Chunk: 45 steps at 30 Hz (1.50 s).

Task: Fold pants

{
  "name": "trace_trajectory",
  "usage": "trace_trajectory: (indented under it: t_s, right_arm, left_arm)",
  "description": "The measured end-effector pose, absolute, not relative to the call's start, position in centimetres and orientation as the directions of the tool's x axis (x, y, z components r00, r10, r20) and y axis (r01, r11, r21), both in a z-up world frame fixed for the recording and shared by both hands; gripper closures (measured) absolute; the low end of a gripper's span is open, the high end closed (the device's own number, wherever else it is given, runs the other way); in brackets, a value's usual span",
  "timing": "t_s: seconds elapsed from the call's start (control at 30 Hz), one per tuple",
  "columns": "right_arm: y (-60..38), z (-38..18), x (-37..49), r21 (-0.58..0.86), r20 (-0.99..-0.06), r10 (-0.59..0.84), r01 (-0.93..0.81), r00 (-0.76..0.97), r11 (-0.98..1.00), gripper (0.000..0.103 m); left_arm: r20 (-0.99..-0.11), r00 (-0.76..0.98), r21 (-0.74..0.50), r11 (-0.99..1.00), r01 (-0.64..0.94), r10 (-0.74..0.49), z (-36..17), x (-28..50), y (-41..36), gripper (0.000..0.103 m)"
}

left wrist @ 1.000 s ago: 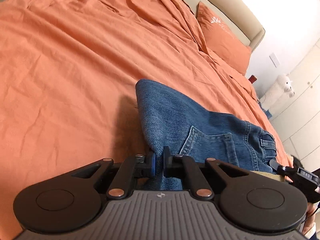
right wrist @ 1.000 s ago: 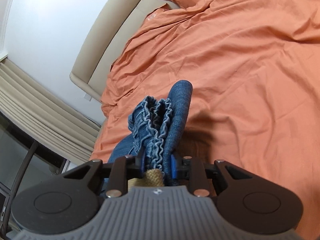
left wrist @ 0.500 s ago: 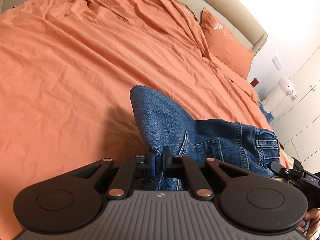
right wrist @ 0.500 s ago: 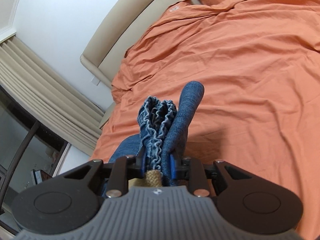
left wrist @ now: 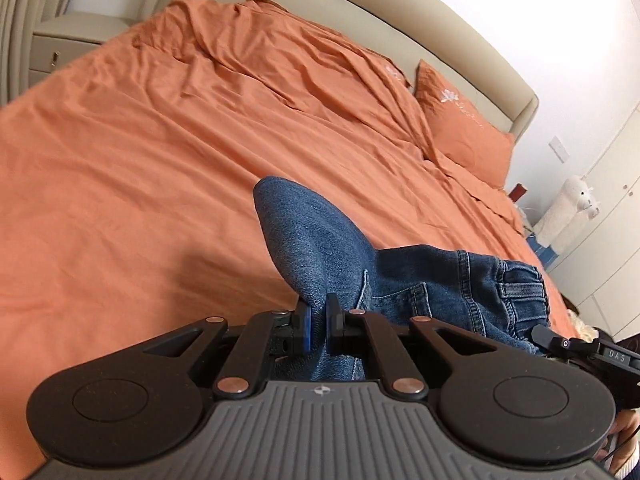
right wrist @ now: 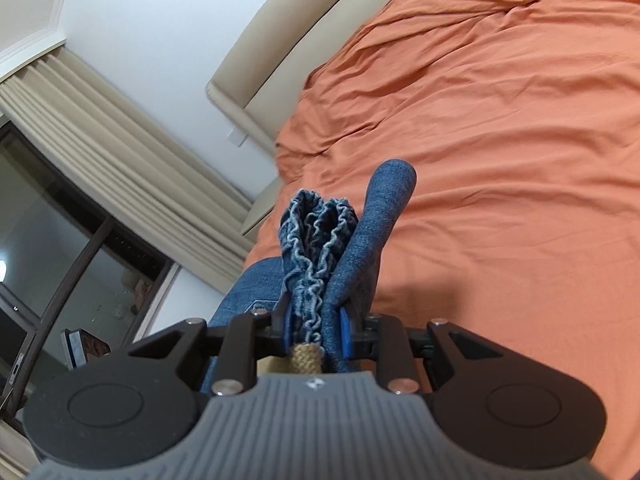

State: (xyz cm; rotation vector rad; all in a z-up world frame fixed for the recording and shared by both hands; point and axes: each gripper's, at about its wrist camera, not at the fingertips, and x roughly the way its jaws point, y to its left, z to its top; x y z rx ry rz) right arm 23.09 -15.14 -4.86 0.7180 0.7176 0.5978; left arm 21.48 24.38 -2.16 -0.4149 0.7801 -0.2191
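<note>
Blue denim pants [left wrist: 400, 276] hang in the air above the orange bed [left wrist: 160, 168], stretched between both grippers. My left gripper [left wrist: 318, 326] is shut on a fold of plain denim that sticks up past its pads. A back pocket and the gathered waistband [left wrist: 520, 292] run off to the right, where the tip of the other gripper [left wrist: 560, 344] shows. In the right wrist view my right gripper [right wrist: 314, 330] is shut on the bunched elastic waistband [right wrist: 316, 240] together with a rolled denim fold [right wrist: 384, 208]. A tan cord end [right wrist: 306, 356] lies between its jaws.
An orange duvet covers the bed [right wrist: 500, 160], with an orange pillow [left wrist: 464, 136] against the beige headboard [left wrist: 400, 28]. A beige nightstand [left wrist: 68, 40] stands at the far left. A white plush toy [left wrist: 568, 212] and white cabinets [left wrist: 608, 240] are at the right. Curtains [right wrist: 120, 128] and a dark window [right wrist: 48, 240] flank the bed.
Both grippers have risen and moved with the pants still held, so more of the headboard, nightstand and window come into view. The denim now hangs higher above the duvet.
</note>
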Motion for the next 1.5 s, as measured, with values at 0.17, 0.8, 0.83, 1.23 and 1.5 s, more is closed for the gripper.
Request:
trace_trajectory:
  t_s: [0.17,0.8,0.83,1.23,1.5]
  right_arm:
    - [-10.5,-6.5,24.9,0.779,-0.369,0.733,-0.239,0.571,0.579,0.084]
    - [-7.0,-20.0,27.4,0.829,-0.472,0.74,-0.044,0.48,0.557,0.086]
    - [-7.1,-20.6,27.4,0.83,-0.471,0.738,-0.041,0.483,0.556,0.086]
    - [-6.0,-18.3,27.3,0.688,-0.577,0.65,-0.134,0.495,0.713,0.074]
    - [-3.7,-12.0,26.4,0.406,-0.583,0.519,-0.329,0.625,0.853,0.084]
  left_arm:
    - [-0.665,0.694,-0.387,0.922,-0.001,-0.278,-3.2,21.9,28.0,0.097]
    - [-0.735,0.643,-0.392,0.908,-0.146,-0.214,-13.0,23.9,36.2,0.096]
    - [-0.74,0.639,-0.383,0.912,-0.144,-0.21,-13.4,24.0,36.2,0.096]
    - [-0.794,0.607,-0.163,0.968,-0.193,-0.012,-10.6,21.8,35.1,0.067]
    - [-0.772,0.635,-0.142,0.973,-0.184,0.008,-7.9,20.2,34.7,0.067]
